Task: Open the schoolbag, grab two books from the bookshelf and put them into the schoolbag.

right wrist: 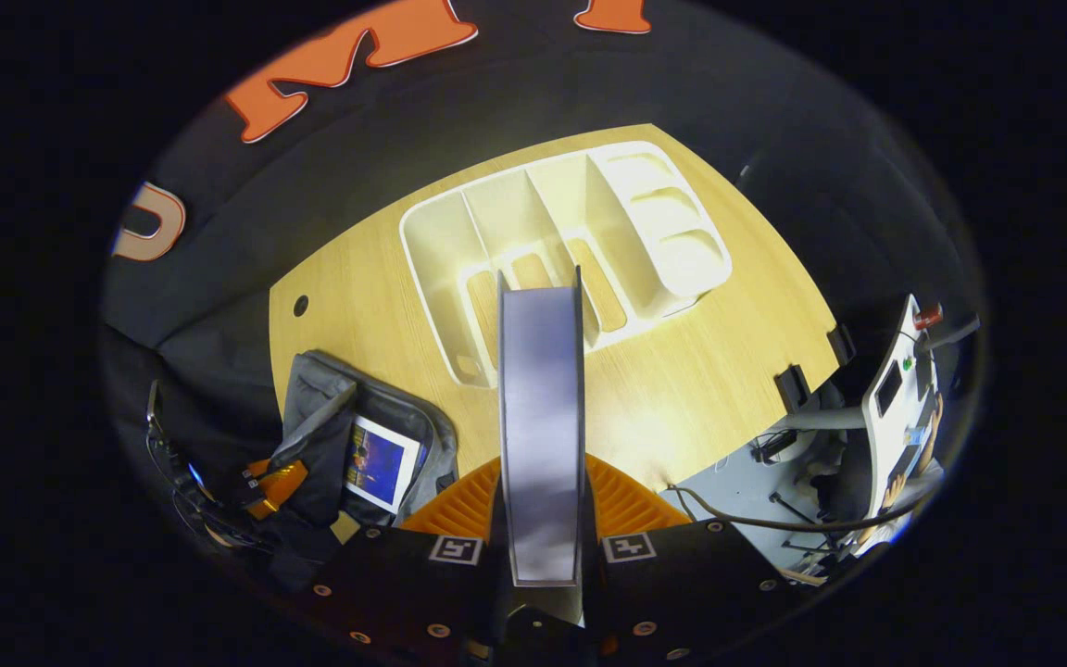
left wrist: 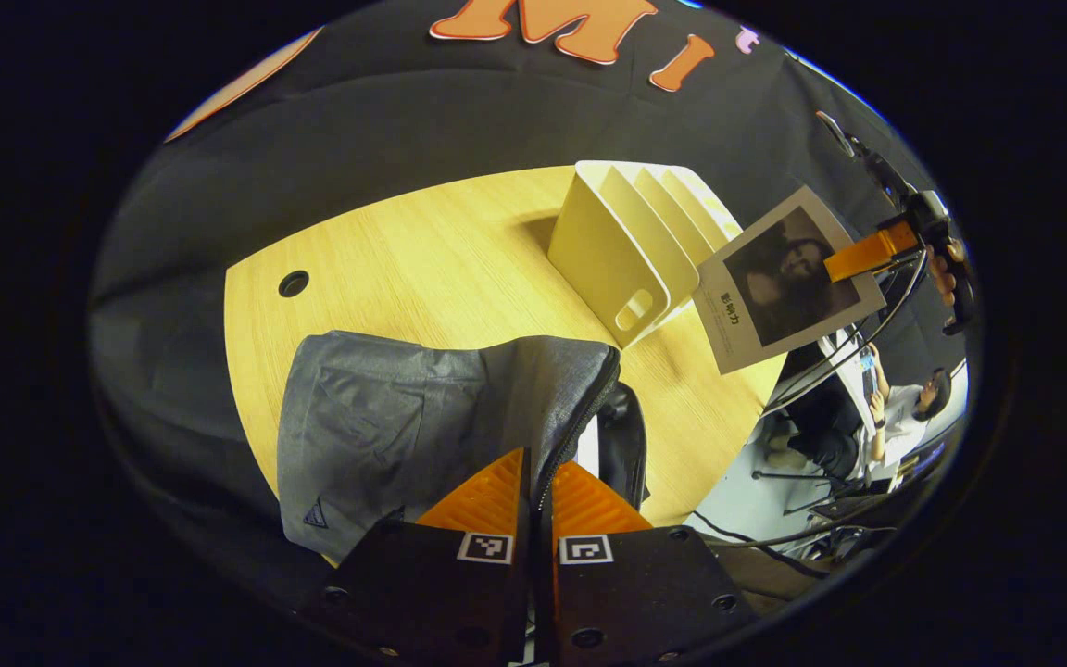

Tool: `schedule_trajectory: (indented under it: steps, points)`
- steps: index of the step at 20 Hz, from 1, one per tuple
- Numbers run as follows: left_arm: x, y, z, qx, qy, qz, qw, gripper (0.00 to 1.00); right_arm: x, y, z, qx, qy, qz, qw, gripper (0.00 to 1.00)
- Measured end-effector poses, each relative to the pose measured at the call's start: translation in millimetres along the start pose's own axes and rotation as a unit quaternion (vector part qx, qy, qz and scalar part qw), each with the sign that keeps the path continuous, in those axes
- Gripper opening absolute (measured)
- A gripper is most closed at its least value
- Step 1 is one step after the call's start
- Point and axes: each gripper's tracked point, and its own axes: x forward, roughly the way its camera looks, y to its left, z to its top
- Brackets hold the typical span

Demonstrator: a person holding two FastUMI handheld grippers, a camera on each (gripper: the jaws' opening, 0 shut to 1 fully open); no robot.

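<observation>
We see the left tongs (left wrist: 540, 496) pinched narrow on the zipper edge of the grey schoolbag (left wrist: 422, 408), which lies open on the wooden table (left wrist: 422, 250). The right tongs (right wrist: 541, 505) grip a book (right wrist: 541, 417) edge-on, both fingers pressed to its covers, raised above the table in front of the white bookshelf (right wrist: 561, 241). In the right gripper view another book (right wrist: 383, 461) sits inside the schoolbag's mouth. The bookshelf's slots stand bare.
</observation>
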Motion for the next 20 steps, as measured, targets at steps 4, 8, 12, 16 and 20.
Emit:
schedule_trajectory:
  steps: [4,8,12,16,20]
  points:
    - [-1,0,4,0.016,0.004,0.0,1.0,0.05,-3,1,-26,0.028,-0.008,0.019,0.999,0.33]
    - [0,0,8,0.028,0.012,0.0,1.0,0.05,-10,16,-52,0.059,-0.018,0.074,0.995,0.33]
    - [-2,1,11,0.036,0.013,0.003,0.999,0.04,-16,38,-68,0.084,-0.028,0.139,0.986,0.32]
    - [-6,2,15,0.036,0.012,0.007,0.999,0.05,-14,63,-83,0.094,-0.038,0.188,0.977,0.31]
    - [-11,2,19,0.038,0.007,0.015,0.999,0.05,-11,90,-92,0.108,-0.035,0.239,0.964,0.3]
